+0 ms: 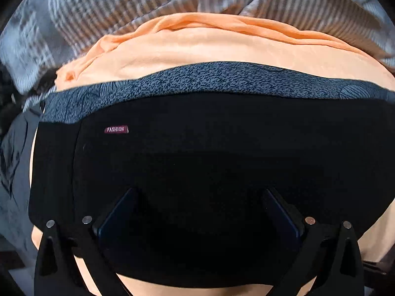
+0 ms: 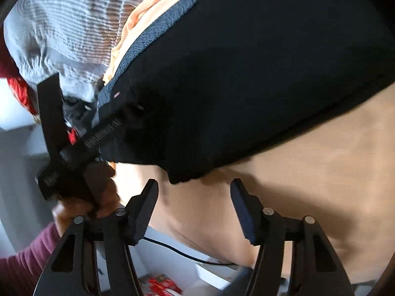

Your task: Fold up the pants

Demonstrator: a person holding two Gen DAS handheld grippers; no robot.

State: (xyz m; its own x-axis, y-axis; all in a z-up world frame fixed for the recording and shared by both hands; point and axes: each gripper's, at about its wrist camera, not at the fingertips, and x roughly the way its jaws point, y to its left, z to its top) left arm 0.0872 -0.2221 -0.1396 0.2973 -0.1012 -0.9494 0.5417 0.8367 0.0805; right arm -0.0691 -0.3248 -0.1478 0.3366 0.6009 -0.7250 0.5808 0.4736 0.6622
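The black, smooth-knit pants lie folded into a broad flat slab on an orange, softly wrinkled cloth that covers the surface. One small maroon woven label reading FASHION sits near the slab's left edge, and a grey speckled fabric band runs along the slab's far edge. Beyond the orange cloth is a rumpled grey-and-white striped fabric.

In the left wrist view the left gripper points steeply down over the pants, its two dark ribbed pads spread wide and lost against the black cloth; nothing is pinched between them.

The right wrist view alone shows the pants' near corner hanging a little off the orange cloth, a thin black cable below, a red object at far left, and a person's hand with a maroon ribbed sleeve holding the left gripper. The right gripper hovers just short of that corner, jaws parted, gripping nothing
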